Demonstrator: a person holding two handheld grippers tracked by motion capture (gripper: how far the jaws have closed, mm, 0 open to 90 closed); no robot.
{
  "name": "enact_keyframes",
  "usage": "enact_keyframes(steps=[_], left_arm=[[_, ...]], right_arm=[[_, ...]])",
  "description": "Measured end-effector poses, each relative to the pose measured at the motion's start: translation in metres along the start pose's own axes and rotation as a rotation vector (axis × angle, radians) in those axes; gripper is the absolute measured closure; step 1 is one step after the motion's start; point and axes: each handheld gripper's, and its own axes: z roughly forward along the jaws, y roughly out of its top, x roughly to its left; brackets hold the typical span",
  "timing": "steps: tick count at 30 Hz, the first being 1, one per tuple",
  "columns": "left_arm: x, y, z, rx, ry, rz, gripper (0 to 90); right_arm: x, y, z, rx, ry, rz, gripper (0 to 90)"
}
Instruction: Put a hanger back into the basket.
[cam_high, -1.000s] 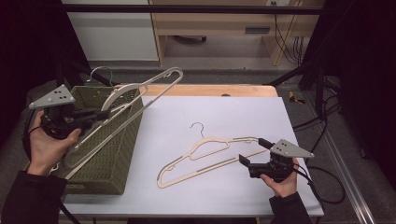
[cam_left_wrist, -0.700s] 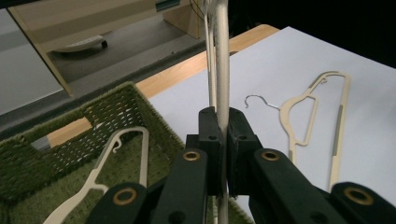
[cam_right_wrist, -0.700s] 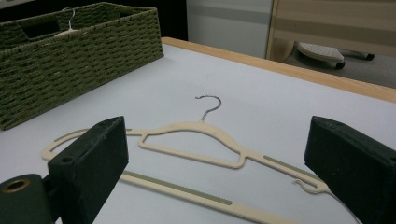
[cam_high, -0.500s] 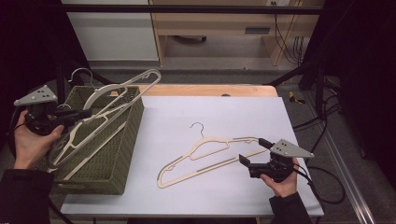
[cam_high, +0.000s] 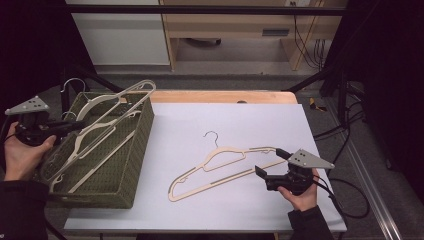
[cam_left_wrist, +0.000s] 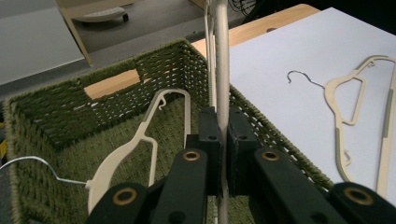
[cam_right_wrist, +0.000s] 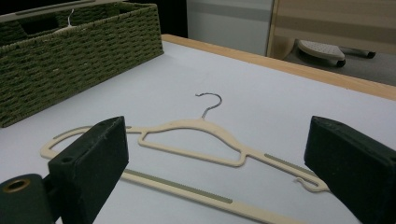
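Item: hangers into basket, partly done. One hanger (cam_left_wrist: 140, 140) lies in the basket (cam_high: 137, 150). My left gripper (cam_left_wrist: 223, 154) pinches a second hanger (cam_high: 107, 112) between its jaws above it. My right gripper (cam_right_wrist: 219, 186), jaws spread, faces the last hanger (cam_right_wrist: 196, 128) on the counter (cam_high: 240, 120).

Held hanger (cam_left_wrist: 221, 70): top runs off the upper edge of my left gripper view; my closed jaws cover the part they clamp.
Basket (cam_high: 134, 150): its near wall hides the lower ends of the hangers inside, in the high view.
Table hanger (cam_right_wrist: 196, 135): my right jaw blocks one end in the right gripper view; the lower bar leaves the bottom edge.
My left gripper (cam_high: 67, 126): tips too small to read in the high view.
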Motion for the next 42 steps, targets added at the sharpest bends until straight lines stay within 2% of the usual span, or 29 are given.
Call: enact_keyframes(steps=[4,14,17,26,32,37,42], left_arm=[[0.007,-0.006,-0.002,-0.001,0.011,-0.016,86.0],[0.018,-0.019,-0.005,0.035,0.029,-0.041,86.0],[0.019,-0.026,-0.001,0.063,0.029,-0.049,86.0],[0.014,-0.037,0.015,0.107,0.005,-0.068,85.5],[0.013,-0.047,0.028,0.116,-0.011,-0.105,85.5],[0.013,-0.057,0.038,0.147,-0.023,-0.131,85.1],[0.013,-0.064,0.043,0.158,-0.030,-0.156,84.0]], right_arm=[[0.000,0.000,0.000,0.000,-0.002,-0.001,7.0],[0.000,0.000,0.000,0.000,-0.001,-0.002,7.0],[0.000,0.000,0.000,0.003,0.000,-0.006,7.0],[0.000,0.000,0.000,0.002,-0.002,-0.003,7.0],[0.000,0.000,0.000,0.006,0.000,-0.003,7.1],[0.000,0.000,0.000,0.005,0.002,-0.009,7.1],[0.000,0.000,0.000,0.003,-0.001,-0.004,7.6]])
